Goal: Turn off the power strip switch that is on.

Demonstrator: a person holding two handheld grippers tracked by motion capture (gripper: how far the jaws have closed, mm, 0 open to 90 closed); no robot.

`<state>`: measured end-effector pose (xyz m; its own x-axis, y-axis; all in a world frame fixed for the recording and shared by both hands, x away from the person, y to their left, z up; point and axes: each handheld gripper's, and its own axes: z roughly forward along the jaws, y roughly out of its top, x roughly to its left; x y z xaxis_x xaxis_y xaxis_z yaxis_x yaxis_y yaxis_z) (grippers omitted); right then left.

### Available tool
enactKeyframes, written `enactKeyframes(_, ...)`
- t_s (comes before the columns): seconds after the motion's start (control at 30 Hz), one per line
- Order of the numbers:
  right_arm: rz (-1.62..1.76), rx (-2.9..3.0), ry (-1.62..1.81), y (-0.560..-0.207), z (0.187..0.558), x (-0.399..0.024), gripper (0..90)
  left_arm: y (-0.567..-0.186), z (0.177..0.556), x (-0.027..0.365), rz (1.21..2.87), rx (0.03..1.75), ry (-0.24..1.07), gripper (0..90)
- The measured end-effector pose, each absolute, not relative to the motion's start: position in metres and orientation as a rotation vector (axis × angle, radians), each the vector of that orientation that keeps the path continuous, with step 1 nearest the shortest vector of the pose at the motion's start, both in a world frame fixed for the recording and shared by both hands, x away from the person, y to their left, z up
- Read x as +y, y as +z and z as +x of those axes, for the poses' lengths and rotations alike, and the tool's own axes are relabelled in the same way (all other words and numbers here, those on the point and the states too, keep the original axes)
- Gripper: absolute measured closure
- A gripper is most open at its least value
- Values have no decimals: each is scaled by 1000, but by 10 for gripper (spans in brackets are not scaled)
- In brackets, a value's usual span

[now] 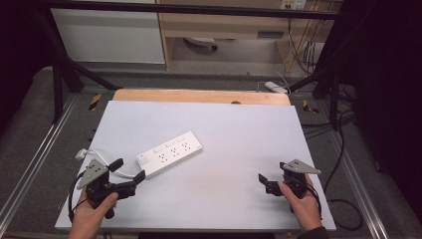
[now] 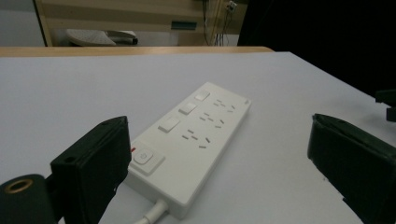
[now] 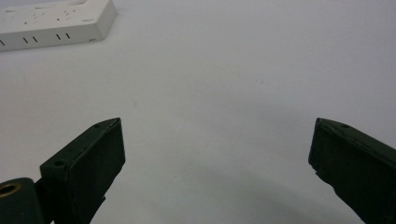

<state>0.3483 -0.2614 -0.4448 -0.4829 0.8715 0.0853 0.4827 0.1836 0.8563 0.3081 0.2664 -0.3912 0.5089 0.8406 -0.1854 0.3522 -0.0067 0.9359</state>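
A white tabletop (image 1: 234,164) is seen from above, with a strip of bare wood (image 1: 199,96) showing along its far edge. A white power strip (image 1: 169,154) is laid flat on the left half of the tabletop, set at a slant, its near end with the switch turned toward the left tool (image 1: 130,171). From that near end a white cable (image 1: 99,157) is led off toward the tabletop's left edge. The left tool is held low just beside the strip's near end, its jaws spread wide apart with nothing gripped between them; in the left gripper view the strip's switch end (image 2: 144,157) is framed between the jaws, untouched. The right tool (image 1: 271,179) is held over bare tabletop at the right, well apart from the strip, its jaws likewise spread and empty.
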Motion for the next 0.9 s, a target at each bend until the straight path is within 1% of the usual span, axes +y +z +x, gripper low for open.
enactKeyframes(0.27, 1252, 2058, 1240, -444, 348, -259, 36, -376, 320, 263, 1601, 1048, 533, 63)
enactKeyframes(0.5, 1241, 2068, 1241, -444, 348, -256, 35, -363, 331, 250, 1632, 1017, 531, 61)
enactKeyframes(0.9, 1243, 2065, 1243, -444, 348, -256, 37, -350, 347, 230, 1663, 978, 526, 60)
